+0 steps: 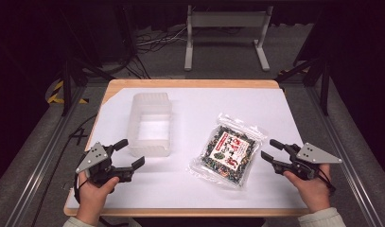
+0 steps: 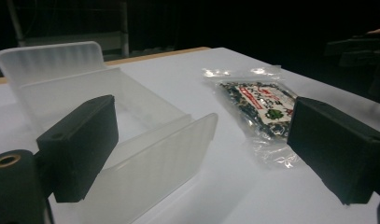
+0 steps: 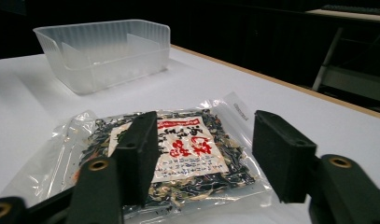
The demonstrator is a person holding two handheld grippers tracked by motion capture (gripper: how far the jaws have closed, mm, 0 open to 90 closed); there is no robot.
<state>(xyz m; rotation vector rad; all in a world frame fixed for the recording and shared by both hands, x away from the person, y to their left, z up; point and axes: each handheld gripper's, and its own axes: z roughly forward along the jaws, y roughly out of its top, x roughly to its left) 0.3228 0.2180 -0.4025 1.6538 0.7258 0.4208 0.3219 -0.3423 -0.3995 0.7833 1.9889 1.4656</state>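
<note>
A clear plastic packet of dark dried food with a red-and-white label (image 1: 226, 150) (image 2: 258, 105) (image 3: 178, 149) lies flat on the white table sheet, right of the middle. A translucent plastic bin (image 1: 150, 124) (image 2: 108, 116) (image 3: 103, 51) stands empty left of it. My left gripper (image 1: 129, 153) (image 2: 201, 154) hovers by the bin's near left corner, jaws wide apart with nothing between them. My right gripper (image 1: 271, 149) (image 3: 204, 158) sits just right of the packet, pointing at it, jaws apart and empty.
The white sheet (image 1: 204, 189) covers a wooden tabletop (image 1: 190, 83). Metal frame rails run along both sides. A white table frame (image 1: 225, 28) and cables lie on the dark floor beyond the far edge.
</note>
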